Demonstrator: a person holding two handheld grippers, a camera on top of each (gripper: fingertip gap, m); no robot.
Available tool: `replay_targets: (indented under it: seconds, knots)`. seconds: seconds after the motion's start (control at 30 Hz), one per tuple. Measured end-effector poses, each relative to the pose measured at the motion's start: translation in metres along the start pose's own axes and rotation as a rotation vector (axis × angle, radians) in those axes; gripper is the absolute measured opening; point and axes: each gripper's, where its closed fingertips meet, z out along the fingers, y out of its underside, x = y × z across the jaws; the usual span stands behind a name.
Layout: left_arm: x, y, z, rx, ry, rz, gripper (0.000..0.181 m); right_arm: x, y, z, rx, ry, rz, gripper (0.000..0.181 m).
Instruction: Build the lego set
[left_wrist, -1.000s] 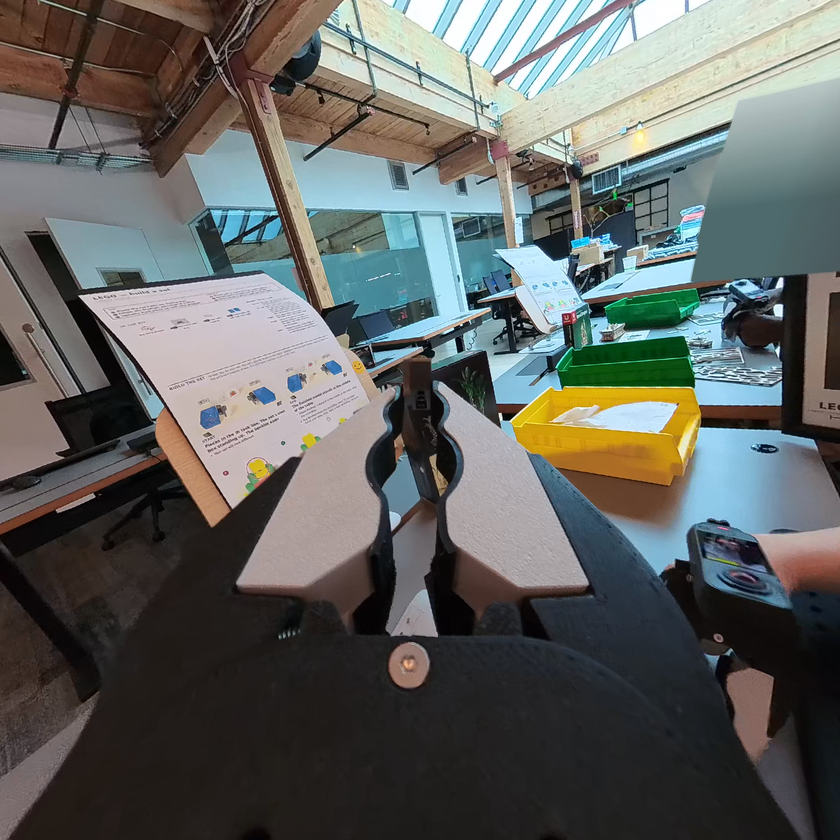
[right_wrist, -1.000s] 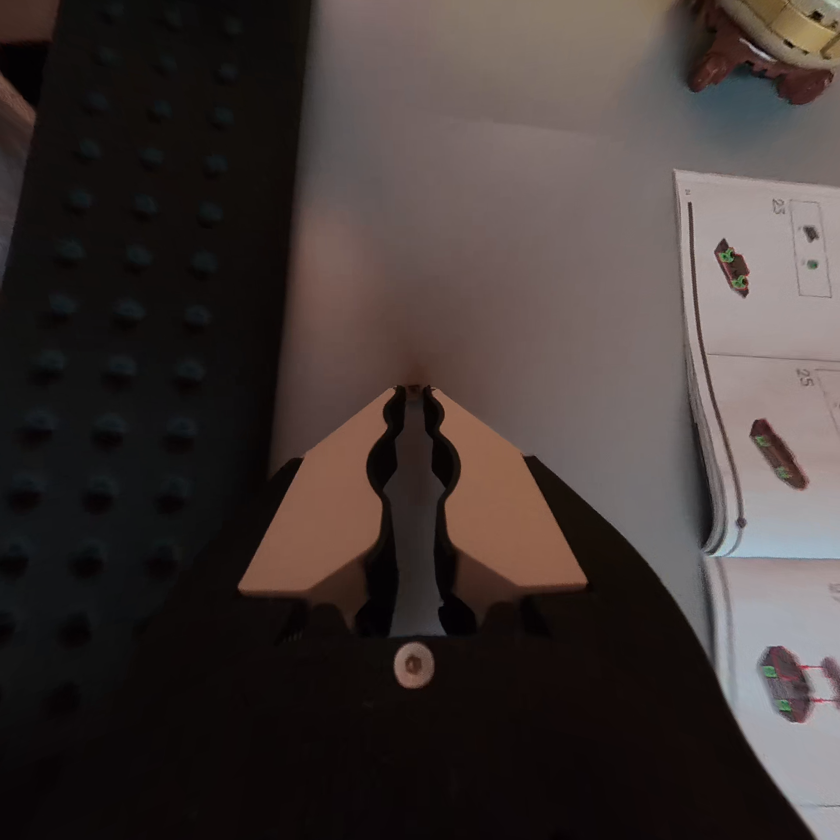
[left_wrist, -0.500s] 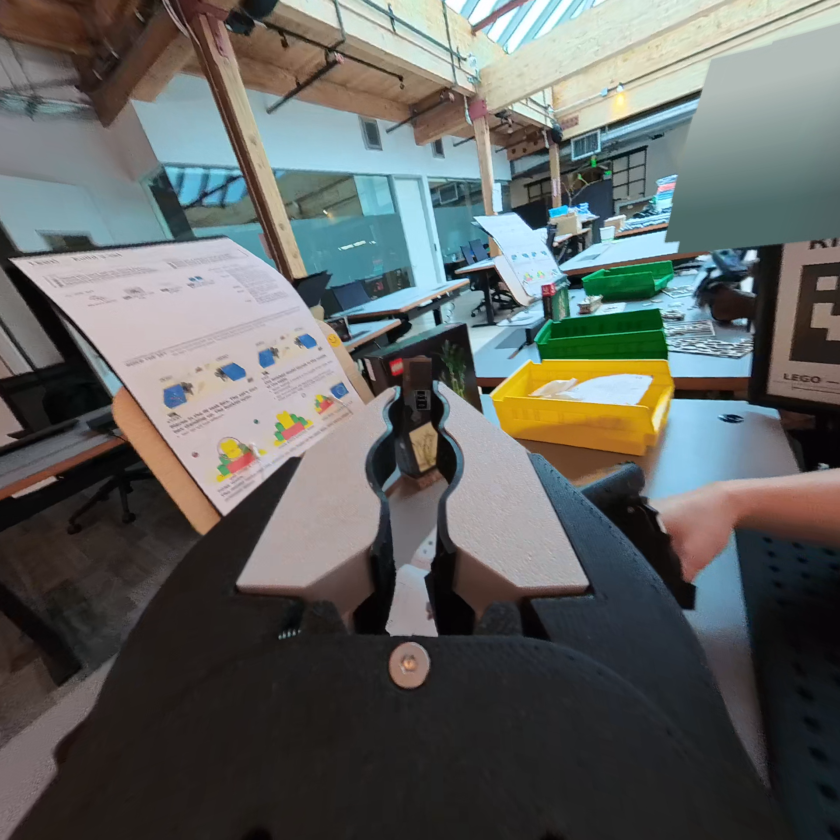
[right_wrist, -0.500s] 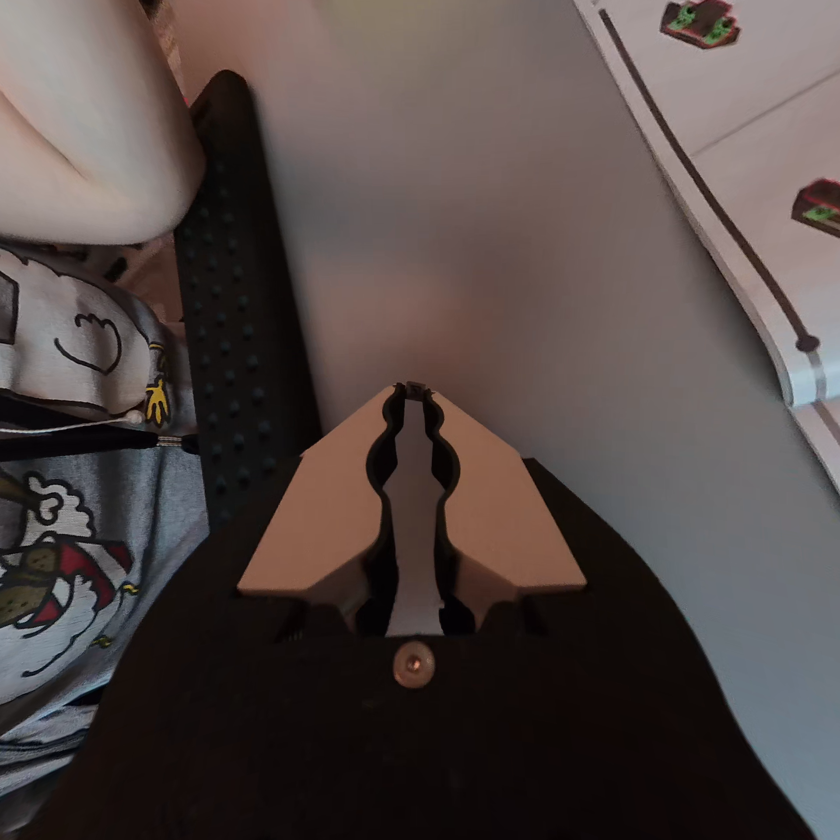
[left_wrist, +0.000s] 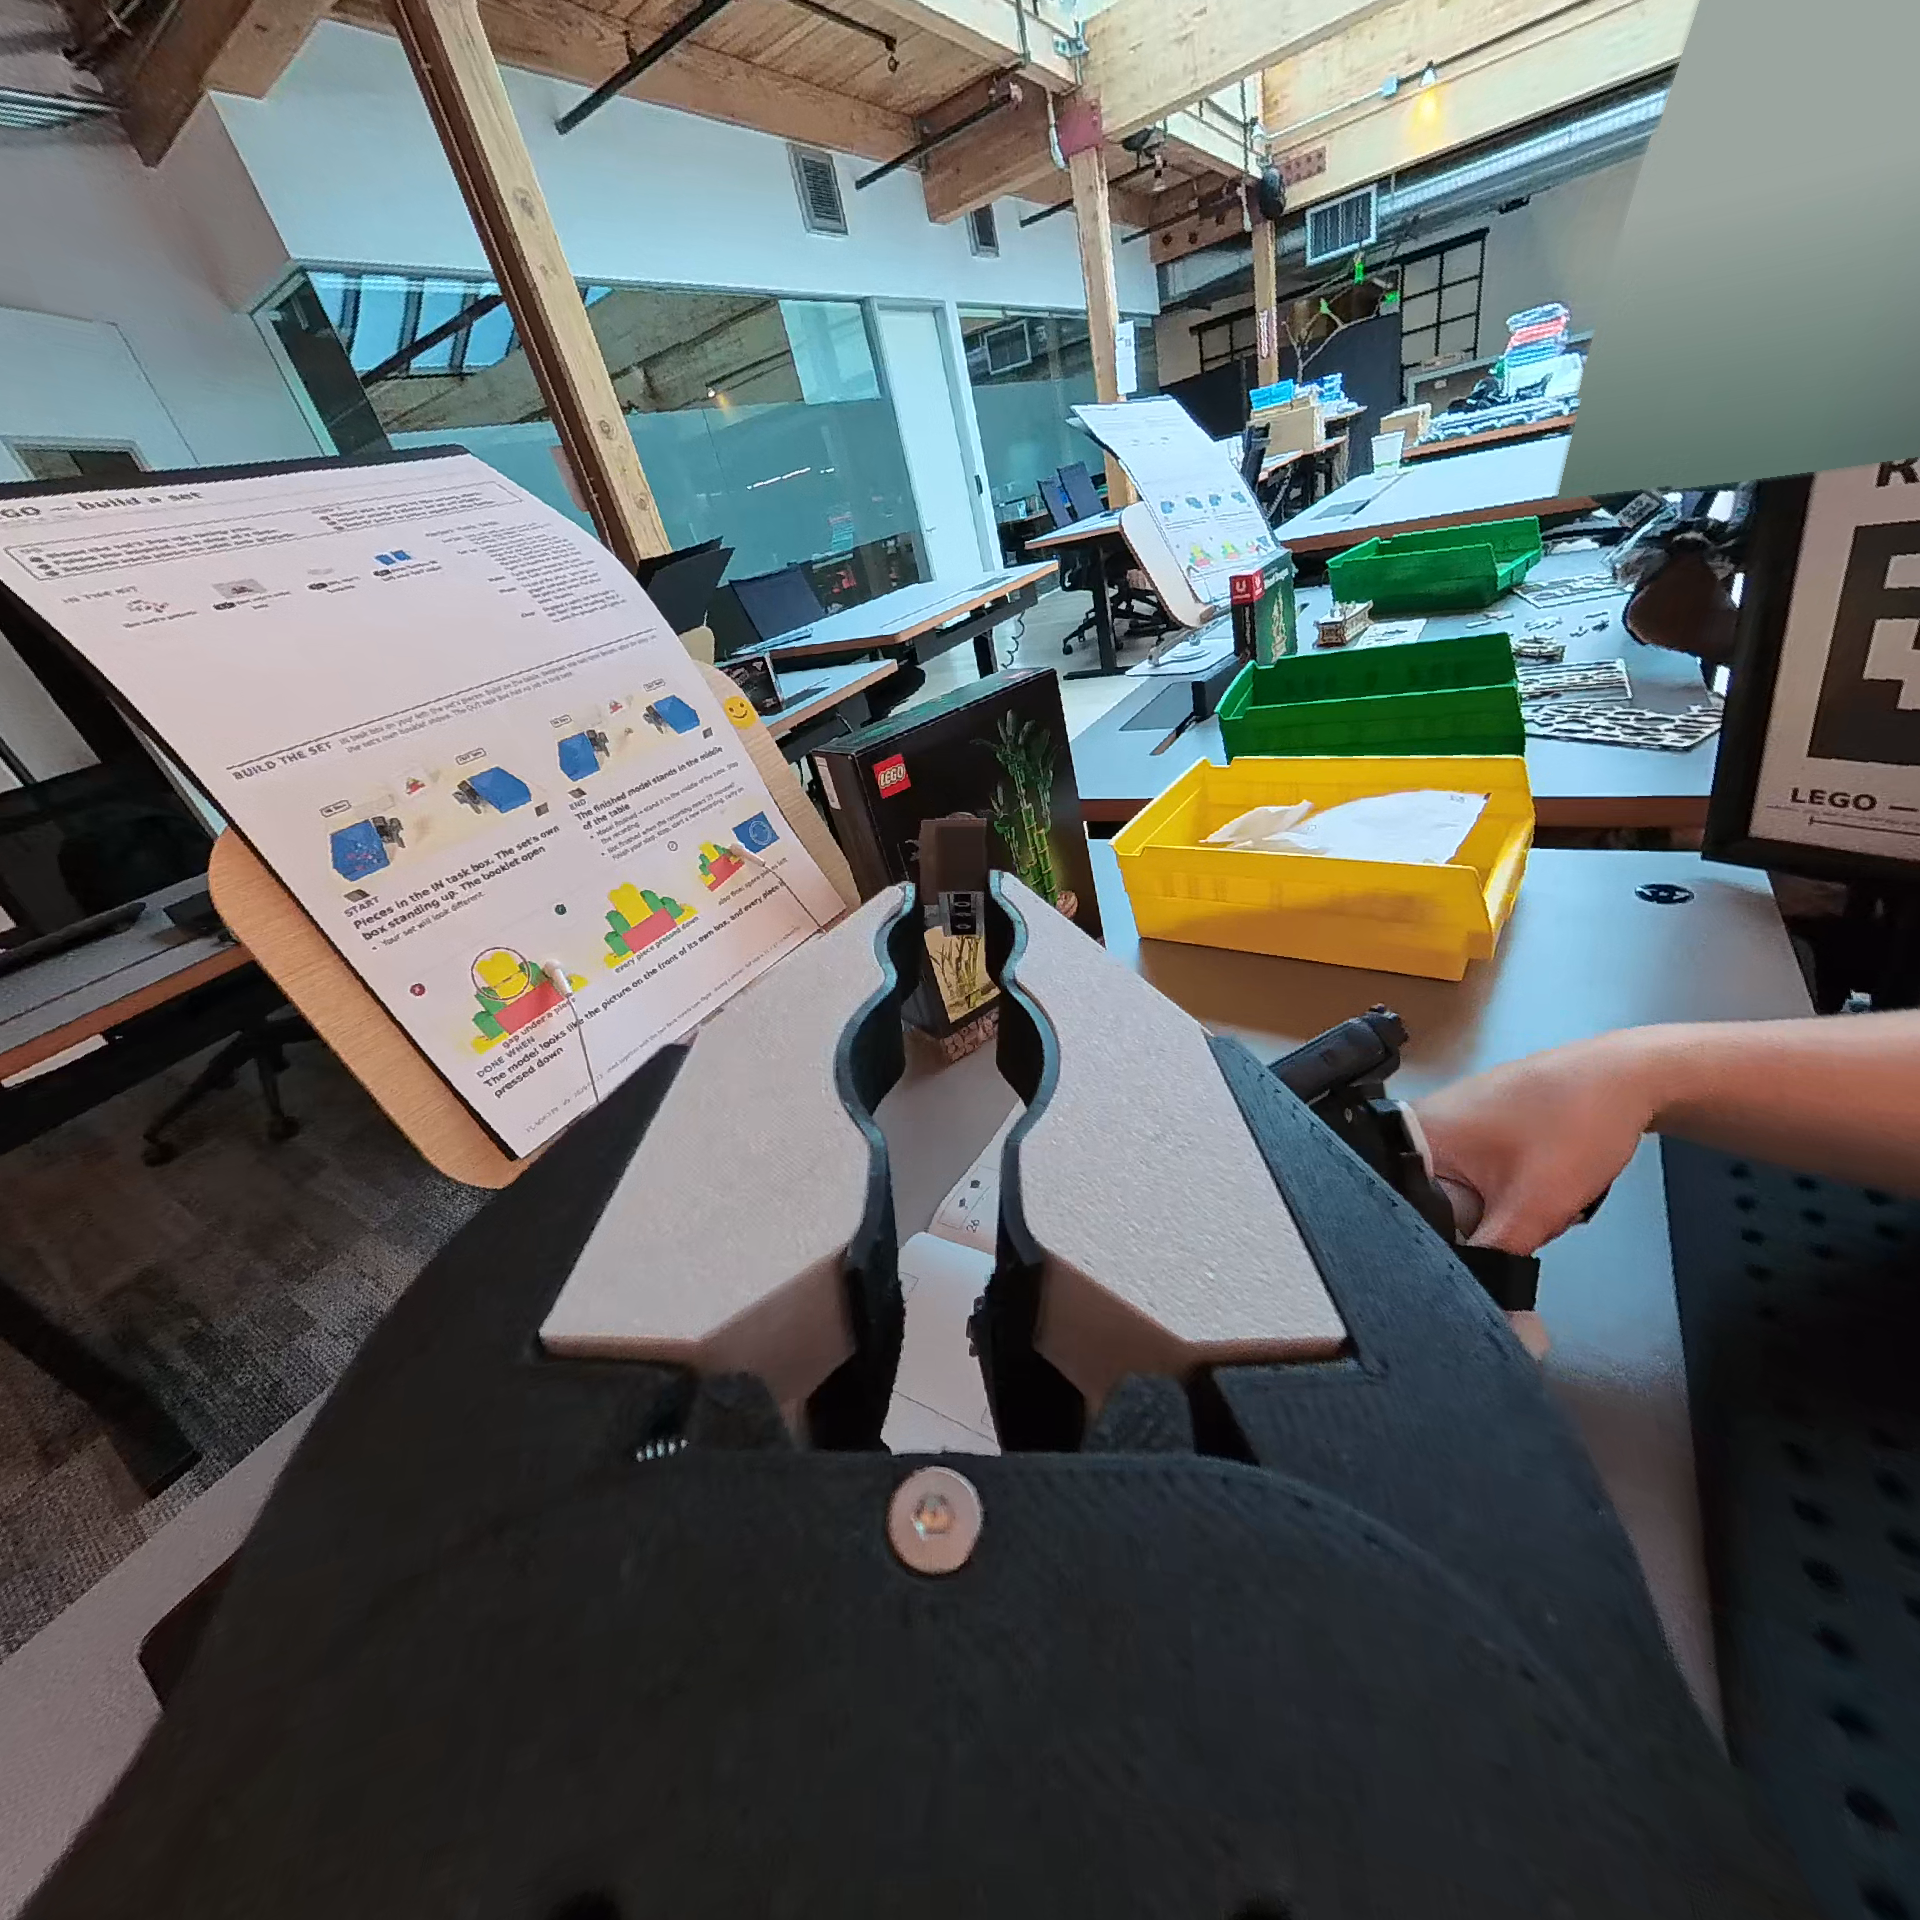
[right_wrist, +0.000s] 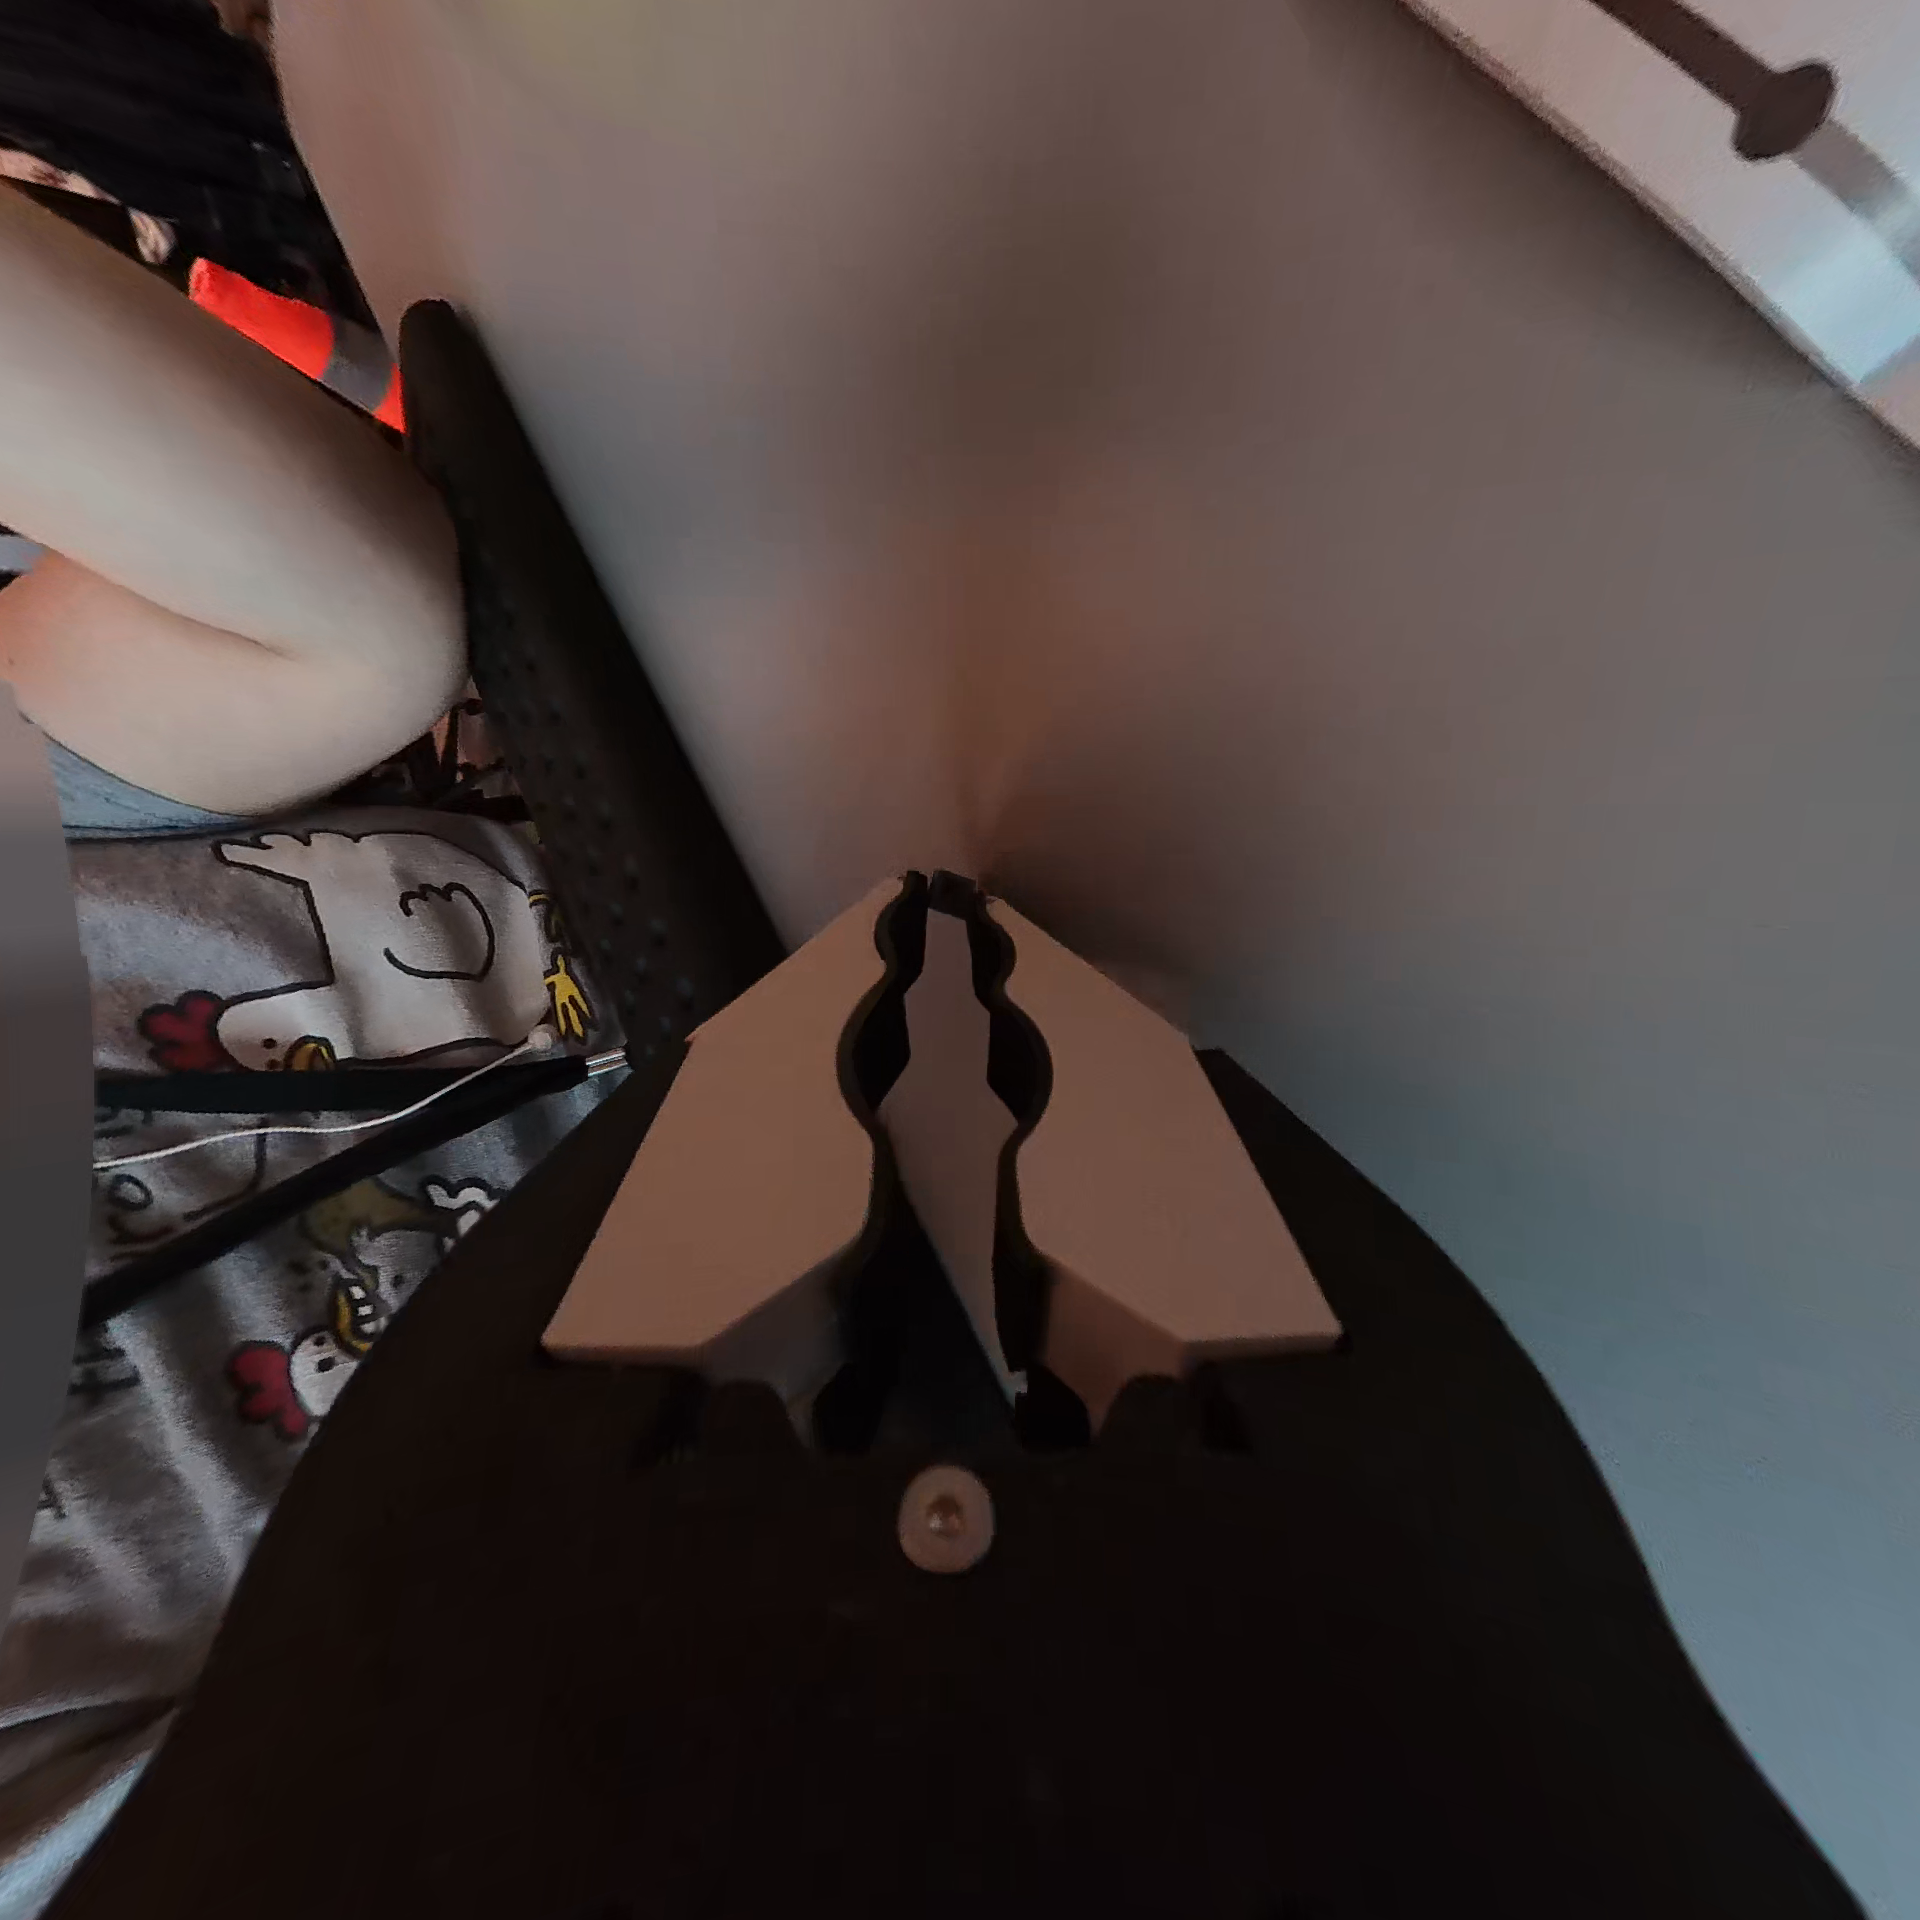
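One small brown piece sits pinched in my left gripper, my right gripper nips a tiny dark bit; most building remains, I judge.

The yellow bin looked like glossy plastic. The instruction sheet was matt paper on wood; the tabletop seemed smooth.

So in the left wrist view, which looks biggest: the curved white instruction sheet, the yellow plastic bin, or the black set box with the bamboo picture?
1. Curved white instruction sheet, nearest.
2. Yellow plastic bin.
3. Black set box, partly hidden by the left gripper.
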Motion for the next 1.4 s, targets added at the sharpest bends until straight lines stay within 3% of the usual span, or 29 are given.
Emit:
replay_targets:
  seconds: [0.13,0.53,0.67,1.2,1.4]
  knots:
    - [0.002,0.002,0.003,-0.012,0.007,0.001,0.009,0.007,0.004,-0.006,-0.129,0.083,0.063,0.007]
    - [0.0,-0.005,-0.01,0.003,-0.001,0.007,0.009,0.005,0.045,-0.024,-0.824,0.395,0.001,0.007]
    - [-0.004,-0.007,-0.015,0.019,-0.009,-0.004,0.008,0.01,0.053,-0.029,-0.941,0.476,-0.021,0.007]
    - [-0.002,-0.004,-0.011,0.002,-0.002,0.0,0.009,0.02,0.058,-0.025,-1.03,0.613,-0.085,0.009]
    - [-0.002,-0.004,-0.011,-0.004,-0.001,0.002,0.009,0.016,0.058,-0.024,-1.013,0.621,-0.101,0.021]
